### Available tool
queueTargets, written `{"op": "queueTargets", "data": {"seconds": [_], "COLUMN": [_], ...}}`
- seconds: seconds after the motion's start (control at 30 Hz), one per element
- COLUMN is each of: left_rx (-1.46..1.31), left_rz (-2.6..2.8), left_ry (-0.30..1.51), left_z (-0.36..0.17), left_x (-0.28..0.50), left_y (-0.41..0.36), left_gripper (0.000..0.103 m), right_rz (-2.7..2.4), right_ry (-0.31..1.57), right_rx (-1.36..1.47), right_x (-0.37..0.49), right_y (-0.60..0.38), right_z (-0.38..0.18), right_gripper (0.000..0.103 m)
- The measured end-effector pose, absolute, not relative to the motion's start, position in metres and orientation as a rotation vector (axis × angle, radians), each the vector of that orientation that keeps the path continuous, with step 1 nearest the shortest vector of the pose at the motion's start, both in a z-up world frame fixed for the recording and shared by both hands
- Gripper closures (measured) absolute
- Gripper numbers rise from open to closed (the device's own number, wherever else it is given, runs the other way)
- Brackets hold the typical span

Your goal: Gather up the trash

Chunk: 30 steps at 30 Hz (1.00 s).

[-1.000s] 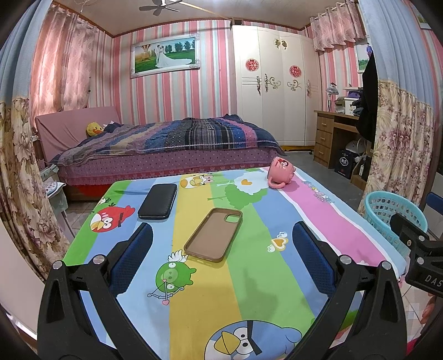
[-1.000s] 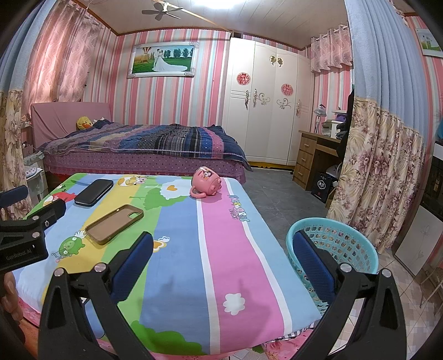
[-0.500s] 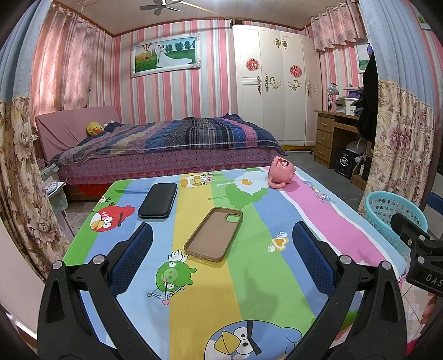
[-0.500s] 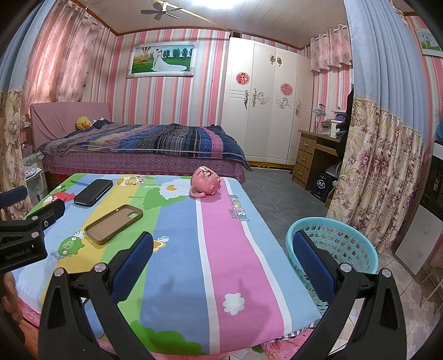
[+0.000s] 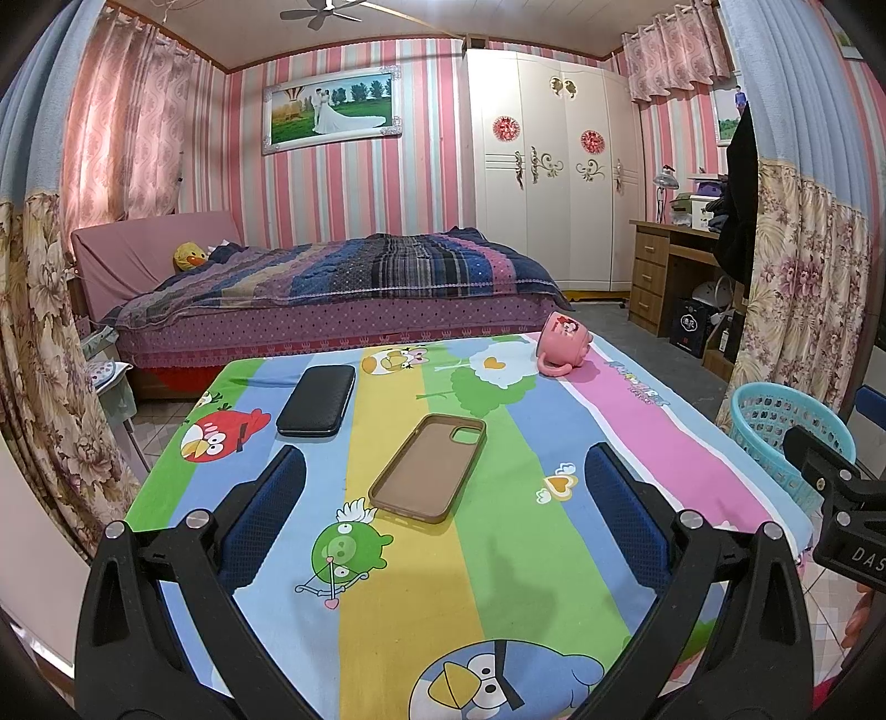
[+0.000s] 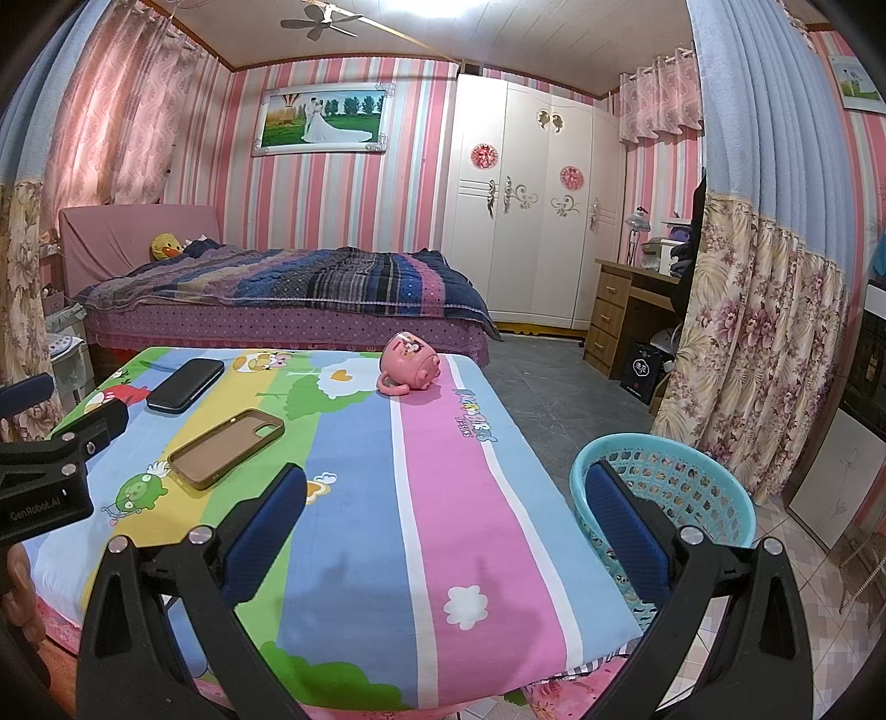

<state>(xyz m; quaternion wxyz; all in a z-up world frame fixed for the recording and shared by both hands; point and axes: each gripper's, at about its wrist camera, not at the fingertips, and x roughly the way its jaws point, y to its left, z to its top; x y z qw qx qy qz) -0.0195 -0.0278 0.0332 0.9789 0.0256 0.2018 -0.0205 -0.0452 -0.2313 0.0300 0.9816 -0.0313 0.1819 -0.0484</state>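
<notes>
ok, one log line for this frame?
left gripper: open, empty | right gripper: open, empty | pink ceramic mug: on its side, tabletop | teal plastic basket: beside table

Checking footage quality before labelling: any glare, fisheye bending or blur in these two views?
Left wrist view: sharp; strong fisheye bend in the curtains at the edges; soft shadows on the tablecloth. Right wrist view: blown-out ceiling light at the top; basket and pink cup in focus.
</notes>
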Motion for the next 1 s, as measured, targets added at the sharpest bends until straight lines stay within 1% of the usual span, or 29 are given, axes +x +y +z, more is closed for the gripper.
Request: {"op": "queueTargets", "data": {"seconds": [1.0], "left_rx": [0.055], "left_rz": [-0.04], "left_ry": [0.404], "left_z": [0.0318], "left_x": [-0.0193], "left_y": [-0.0263], "left_gripper": [0.005], "right_rz": [-0.098], "right_ry": [0.366], "right_rx": [-0.064], "right_x": [-0.0451], "right_y": [-0.2315], "right_z": [0.0308], "right_gripper": [0.005]}}
